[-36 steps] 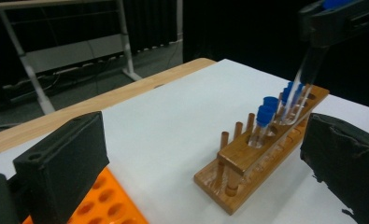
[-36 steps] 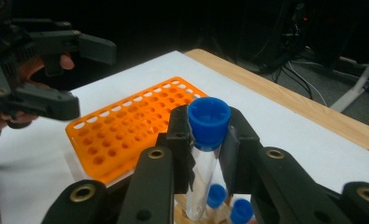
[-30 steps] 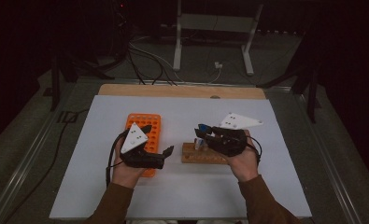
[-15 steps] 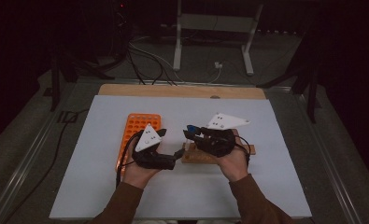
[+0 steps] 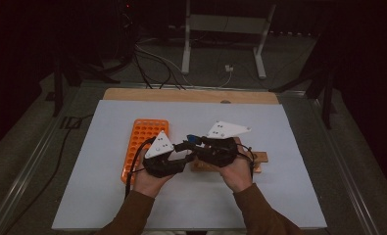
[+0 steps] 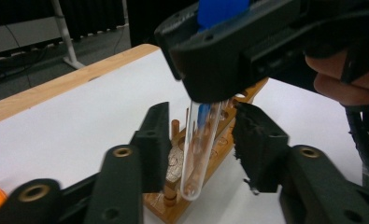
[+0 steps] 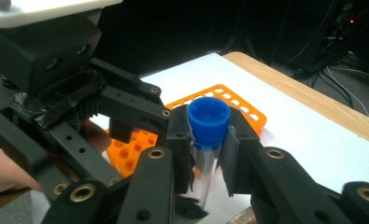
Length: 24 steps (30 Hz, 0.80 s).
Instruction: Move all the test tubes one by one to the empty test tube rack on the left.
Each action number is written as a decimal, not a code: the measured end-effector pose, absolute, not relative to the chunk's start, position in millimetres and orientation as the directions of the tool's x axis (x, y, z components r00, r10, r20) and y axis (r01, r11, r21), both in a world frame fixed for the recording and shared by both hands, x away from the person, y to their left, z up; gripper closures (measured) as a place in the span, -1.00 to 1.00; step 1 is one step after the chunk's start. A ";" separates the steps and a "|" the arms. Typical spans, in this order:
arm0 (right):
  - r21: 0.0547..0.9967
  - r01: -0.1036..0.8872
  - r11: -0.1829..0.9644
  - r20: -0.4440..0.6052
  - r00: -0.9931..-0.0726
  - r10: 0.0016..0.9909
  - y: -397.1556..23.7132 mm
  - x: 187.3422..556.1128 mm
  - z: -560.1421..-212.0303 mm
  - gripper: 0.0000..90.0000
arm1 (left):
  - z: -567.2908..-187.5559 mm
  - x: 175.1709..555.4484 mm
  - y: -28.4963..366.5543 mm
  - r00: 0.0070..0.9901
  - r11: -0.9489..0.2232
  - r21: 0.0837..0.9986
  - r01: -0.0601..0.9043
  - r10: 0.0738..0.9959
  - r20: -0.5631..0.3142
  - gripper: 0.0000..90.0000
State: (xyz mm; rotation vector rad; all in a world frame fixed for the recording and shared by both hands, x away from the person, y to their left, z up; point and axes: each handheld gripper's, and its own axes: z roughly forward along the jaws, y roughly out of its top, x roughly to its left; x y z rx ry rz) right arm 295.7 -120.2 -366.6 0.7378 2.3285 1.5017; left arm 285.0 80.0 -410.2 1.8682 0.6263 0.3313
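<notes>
From the high view, the two hands are meeting near the middle of the white table (image 5: 98, 186), the left gripper (image 5: 187, 155) pointing toward the right gripper (image 5: 187, 142) — their tips are almost together. An orange rack (image 5: 141, 139) is lying just left of them, and a wooden rack (image 5: 256, 159) is sitting under the right hand.

In the left gripper view, a clear tube (image 6: 200, 144) is hanging upright between the left gripper's (image 6: 202, 140) jaws (they have just been closing), but gaps are showing on both sides, so the pads are not pressing it. The wooden rack (image 6: 196, 186) is standing right behind the tube.

In the right gripper view, the right gripper (image 7: 209, 144) is pinching the tube (image 7: 205, 165) just under its blue cap (image 7: 209, 122), holding it above the table with the orange rack (image 7: 240, 109) beyond.
</notes>
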 end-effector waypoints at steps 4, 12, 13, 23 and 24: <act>0.903 0.268 0.335 0.046 -0.837 0.545 -117.1 295.0 -367.9 0.68 | -410.1 284.9 81.0 0.826 -0.278 0.924 0.261 0.560 -0.065 0.46; 0.903 0.278 0.327 0.064 -0.841 0.537 -115.8 294.6 -369.4 0.65 | -409.3 282.8 82.0 0.828 -0.285 0.929 0.238 0.559 -0.041 0.72; 0.904 0.278 0.324 0.067 -0.842 0.535 -116.3 294.9 -369.5 0.56 | -409.2 282.5 82.3 0.828 -0.282 0.930 0.236 0.559 -0.041 0.72; 0.914 0.297 0.276 0.106 -0.832 0.545 -125.1 294.5 -369.4 -0.29 | -409.9 283.3 89.8 0.814 -0.277 0.931 0.239 0.580 -0.036 0.72; 0.915 0.295 0.273 0.105 -0.831 0.547 -126.5 294.1 -369.1 -0.34 | -410.4 283.5 91.2 0.811 -0.274 0.931 0.243 0.584 -0.040 0.72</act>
